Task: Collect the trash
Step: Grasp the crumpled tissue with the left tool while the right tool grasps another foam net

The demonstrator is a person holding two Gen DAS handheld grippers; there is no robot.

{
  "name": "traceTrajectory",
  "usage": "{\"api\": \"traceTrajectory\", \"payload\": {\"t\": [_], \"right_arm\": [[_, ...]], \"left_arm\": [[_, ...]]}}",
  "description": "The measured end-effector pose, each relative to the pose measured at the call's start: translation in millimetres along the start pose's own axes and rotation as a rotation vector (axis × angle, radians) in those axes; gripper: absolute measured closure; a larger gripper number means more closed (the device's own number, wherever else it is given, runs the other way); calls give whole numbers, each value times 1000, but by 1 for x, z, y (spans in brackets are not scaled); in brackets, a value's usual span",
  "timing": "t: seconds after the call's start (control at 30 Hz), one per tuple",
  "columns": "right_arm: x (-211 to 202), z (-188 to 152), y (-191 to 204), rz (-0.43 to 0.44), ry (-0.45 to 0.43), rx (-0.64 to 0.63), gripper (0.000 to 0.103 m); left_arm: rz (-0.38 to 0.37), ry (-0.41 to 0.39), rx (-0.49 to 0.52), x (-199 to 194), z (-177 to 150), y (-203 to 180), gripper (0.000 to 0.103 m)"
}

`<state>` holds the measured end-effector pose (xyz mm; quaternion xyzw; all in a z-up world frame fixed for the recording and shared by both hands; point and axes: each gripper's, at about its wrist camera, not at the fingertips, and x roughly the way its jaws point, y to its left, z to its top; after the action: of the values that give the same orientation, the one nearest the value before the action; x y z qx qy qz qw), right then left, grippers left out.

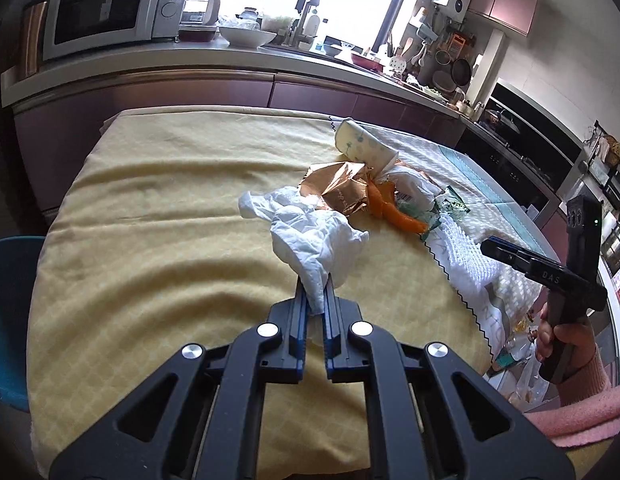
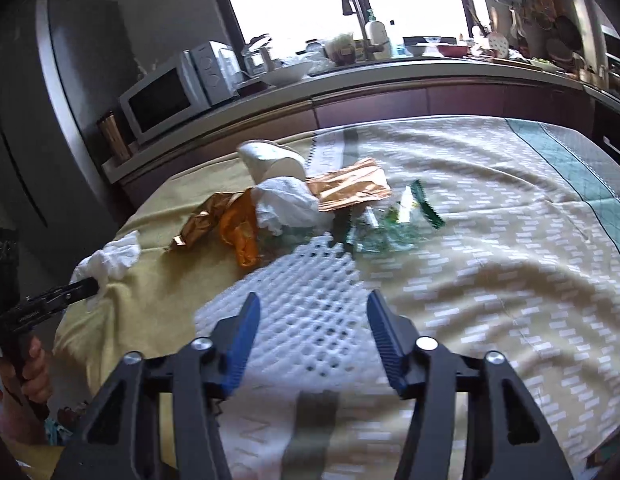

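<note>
Left hand-held gripper is pinched on a crumpled white tissue, seemingly lifted at the near left of the pile; right hand-held gripper is spread, nothing pinched, hovering over white foam netting; collection is judged barely begun; left on the cloth-covered bench: paper cup at far side, copper foil wrapper, orange peel, green-printed clear wrapper, second tissue; no bin is seen.
</note>
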<state>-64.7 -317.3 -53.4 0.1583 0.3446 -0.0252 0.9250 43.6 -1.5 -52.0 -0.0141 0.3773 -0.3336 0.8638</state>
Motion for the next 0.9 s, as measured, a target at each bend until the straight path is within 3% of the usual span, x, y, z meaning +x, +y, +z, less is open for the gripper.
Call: {"api": "traceTrajectory", "payload": {"t": [0.1,0.17,0.2,0.3,0.47,0.57,0.63,0.7,0.73,0.9], "right_arm": [[6,-6,-13,-4,34,44,46],[12,-10,-16,25,61,60,52],[13,-11,-15,34,64,58,60],[14,-12,-10,93,70,50,95],[11,-10,6,194,62,32,97],[11,-7,21,229,65,1,96],[15,-7,28,239,81,-10,91],[18,-8,36,222,77,-35,57],[19,-9,41,216,77,-56,52],[36,-17,62,229,129,-116,48]], "left_arm": [[13,-8,-19,-6,-2,8,96],[18,-11,-35,-7,-3,13,96],[21,-12,-42,-8,-3,16,96],[30,-15,-58,-10,-6,21,96],[41,-24,-67,-15,-8,24,96],[47,-29,-70,-19,-9,26,96],[48,-32,-70,-21,-9,27,96],[52,-33,-70,-21,-9,28,96],[53,-33,-71,-21,-10,27,96],[58,-29,-77,-20,-11,30,96]]}}
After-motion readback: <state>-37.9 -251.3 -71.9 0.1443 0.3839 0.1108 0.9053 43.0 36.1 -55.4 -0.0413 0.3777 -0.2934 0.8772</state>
